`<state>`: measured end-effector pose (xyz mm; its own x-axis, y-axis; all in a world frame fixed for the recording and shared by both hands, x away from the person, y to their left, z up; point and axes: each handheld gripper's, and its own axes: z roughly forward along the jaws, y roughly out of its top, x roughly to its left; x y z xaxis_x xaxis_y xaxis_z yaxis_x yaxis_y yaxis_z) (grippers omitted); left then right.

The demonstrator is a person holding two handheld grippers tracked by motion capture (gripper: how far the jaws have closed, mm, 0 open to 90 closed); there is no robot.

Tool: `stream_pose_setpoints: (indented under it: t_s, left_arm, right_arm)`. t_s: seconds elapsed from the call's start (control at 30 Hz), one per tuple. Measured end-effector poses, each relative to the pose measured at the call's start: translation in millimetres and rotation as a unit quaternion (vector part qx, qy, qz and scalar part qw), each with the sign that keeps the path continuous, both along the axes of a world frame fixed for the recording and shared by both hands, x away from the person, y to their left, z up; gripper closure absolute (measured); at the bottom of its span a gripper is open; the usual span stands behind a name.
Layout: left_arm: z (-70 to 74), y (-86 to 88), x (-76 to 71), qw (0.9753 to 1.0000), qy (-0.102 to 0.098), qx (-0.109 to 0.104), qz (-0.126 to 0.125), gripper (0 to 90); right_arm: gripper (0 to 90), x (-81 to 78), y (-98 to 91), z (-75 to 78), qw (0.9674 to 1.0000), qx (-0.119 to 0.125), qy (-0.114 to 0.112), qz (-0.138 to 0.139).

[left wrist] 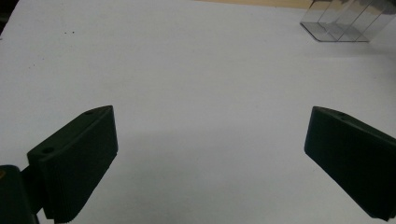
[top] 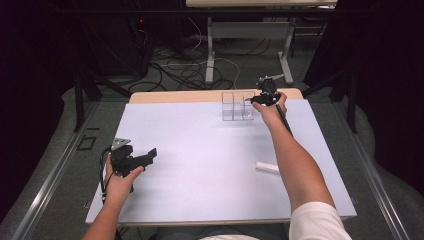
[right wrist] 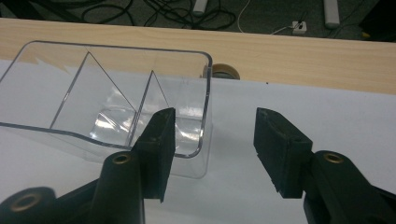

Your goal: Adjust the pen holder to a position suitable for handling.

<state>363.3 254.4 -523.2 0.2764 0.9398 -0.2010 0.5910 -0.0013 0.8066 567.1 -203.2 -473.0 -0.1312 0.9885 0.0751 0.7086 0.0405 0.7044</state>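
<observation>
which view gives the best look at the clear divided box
The right gripper view: the clear divided box is close and large there, with its inner dividers and rounded rim plain. The high view shows it small at the table's far edge, beside the right tongs. The left gripper view catches a cut-off part at top right.

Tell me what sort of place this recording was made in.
Probably a lab or recording workspace: a table covered with a white sheet, loose cables across the floor behind it, dark curtains around, and a second desk's legs beyond.

Clear divided box (top: 238, 105) at table's (top: 200, 150) far edge, stick (top: 267, 167) nearer right.
</observation>
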Motion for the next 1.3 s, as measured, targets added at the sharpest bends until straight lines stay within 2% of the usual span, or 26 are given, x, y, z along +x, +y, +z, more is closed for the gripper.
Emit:
stream_pose_setpoints:
  t_s: [0.33,0.6,0.73,0.9,0.93,1.1,1.13,1.3]
  left_arm:
    - [-1.5,1.7,0.0,1.0,0.003,0.003,0.002,3.2]
    - [-2.5,2.6,0.2,1.0,0.001,0.002,0.005,3.6]
    - [-2.1,2.6,0.2,1.0,0.007,0.004,0.002,3.7]
    - [-2.6,2.1,0.3,1.0,0.005,0.004,0.003,3.7]
    - [-2.5,2.0,0.2,1.0,0.005,0.004,0.003,3.8]
    - [-3.1,1.5,0.4,1.0,0.004,0.002,0.002,3.8]
    - [-3.3,1.4,0.5,1.0,0.004,0.002,0.002,3.8]
    - [-3.4,1.3,0.7,1.0,0.005,0.002,0.0,3.8]
  right_arm:
    - [61.7,3.7,3.2,-4.8,0.9999,0.011,0.002,-0.007]
    - [69.9,4.8,5.4,-9.0,0.9999,-0.005,-0.001,-0.01]
    - [76.8,3.7,7.6,-8.2,0.9999,-0.004,0.0,-0.015]
    - [80.5,2.6,9.7,-8.3,0.9999,-0.001,0.001,-0.017]
    - [83.6,2.7,10.6,-8.8,0.9999,-0.001,0.004,-0.015]
    - [86.4,2.6,10.9,-9.3,0.9997,0.002,0.003,-0.025]
    - [87.2,2.7,10.5,-9.2,0.9993,0.014,0.005,-0.035]
    - [88.2,2.9,12.8,-9.3,0.9992,0.005,-0.001,-0.041]
